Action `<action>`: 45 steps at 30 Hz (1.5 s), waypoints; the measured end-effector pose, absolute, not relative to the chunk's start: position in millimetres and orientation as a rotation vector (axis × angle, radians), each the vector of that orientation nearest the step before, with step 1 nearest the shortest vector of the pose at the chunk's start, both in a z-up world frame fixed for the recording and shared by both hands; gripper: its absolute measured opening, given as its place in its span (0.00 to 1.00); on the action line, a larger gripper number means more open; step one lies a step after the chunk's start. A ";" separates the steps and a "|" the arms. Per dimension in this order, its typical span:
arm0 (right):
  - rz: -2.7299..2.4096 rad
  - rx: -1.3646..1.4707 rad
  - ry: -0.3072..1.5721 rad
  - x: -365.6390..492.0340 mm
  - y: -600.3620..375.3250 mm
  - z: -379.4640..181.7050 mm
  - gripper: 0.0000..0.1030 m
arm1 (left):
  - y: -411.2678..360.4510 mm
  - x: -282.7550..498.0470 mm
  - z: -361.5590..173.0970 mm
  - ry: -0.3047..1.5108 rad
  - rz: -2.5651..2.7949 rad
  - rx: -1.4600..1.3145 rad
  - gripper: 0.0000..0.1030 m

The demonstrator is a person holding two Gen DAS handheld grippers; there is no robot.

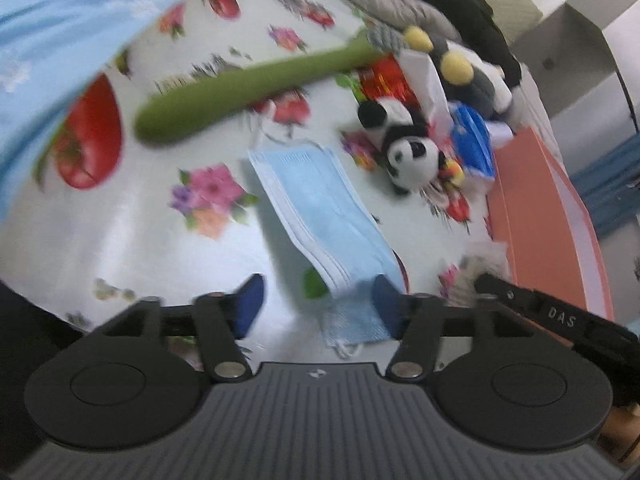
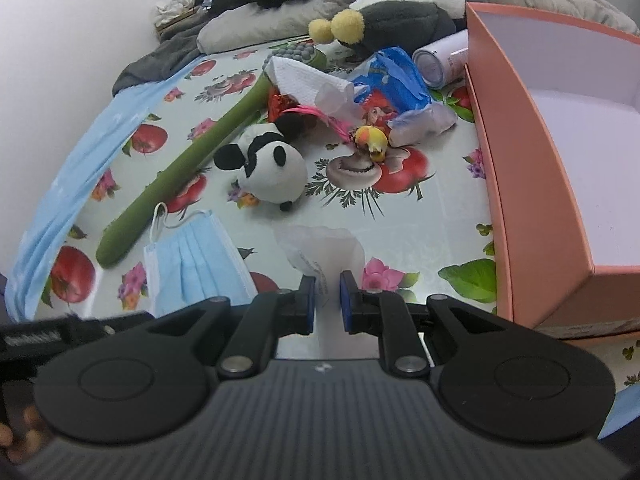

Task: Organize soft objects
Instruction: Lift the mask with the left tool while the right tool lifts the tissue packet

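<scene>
Two tongs, one mask each.
My left tongs [image 1: 316, 304] stand open around the blue mask [image 1: 320, 208]; right tongs [image 2: 327, 300] grip the white mask [image 2: 320, 256]. Close squarely, then lift toward the pink box [image 2: 540, 184] at 2 o'clock.

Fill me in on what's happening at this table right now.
A person is sorting soft things on a flowered tablecloth, one hand-held gripper in each hand. The left hand-held gripper is open over a blue face mask, not gripping it. The right hand-held gripper is closed on a white mask. A panda plush, a long green plush stem and other soft items still lie loose. The pink box on the right looks empty as far as it shows.
</scene>
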State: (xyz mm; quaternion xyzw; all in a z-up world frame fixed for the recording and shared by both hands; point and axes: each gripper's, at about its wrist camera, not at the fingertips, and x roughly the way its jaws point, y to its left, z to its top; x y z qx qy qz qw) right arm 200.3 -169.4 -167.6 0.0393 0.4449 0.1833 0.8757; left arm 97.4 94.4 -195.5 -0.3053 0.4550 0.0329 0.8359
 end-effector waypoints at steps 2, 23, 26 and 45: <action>0.384 0.070 0.922 199.0 -167.7 -167.1 0.16 | 98.0 91.2 -191.0 0.939 0.100 -0.629 0.71; 0.359 0.098 0.918 196.5 -186.3 -172.9 0.16 | 15.7 148.2 -208.1 0.930 0.083 -0.083 0.76; 0.361 0.110 0.925 197.4 -188.8 -175.9 0.16 | 16.6 147.3 -212.6 0.935 0.088 -0.076 0.60; 0.371 0.112 0.822 181.2 -184.2 -130.0 0.07 | 24.0 132.8 -150.6 0.810 0.023 -0.175 0.12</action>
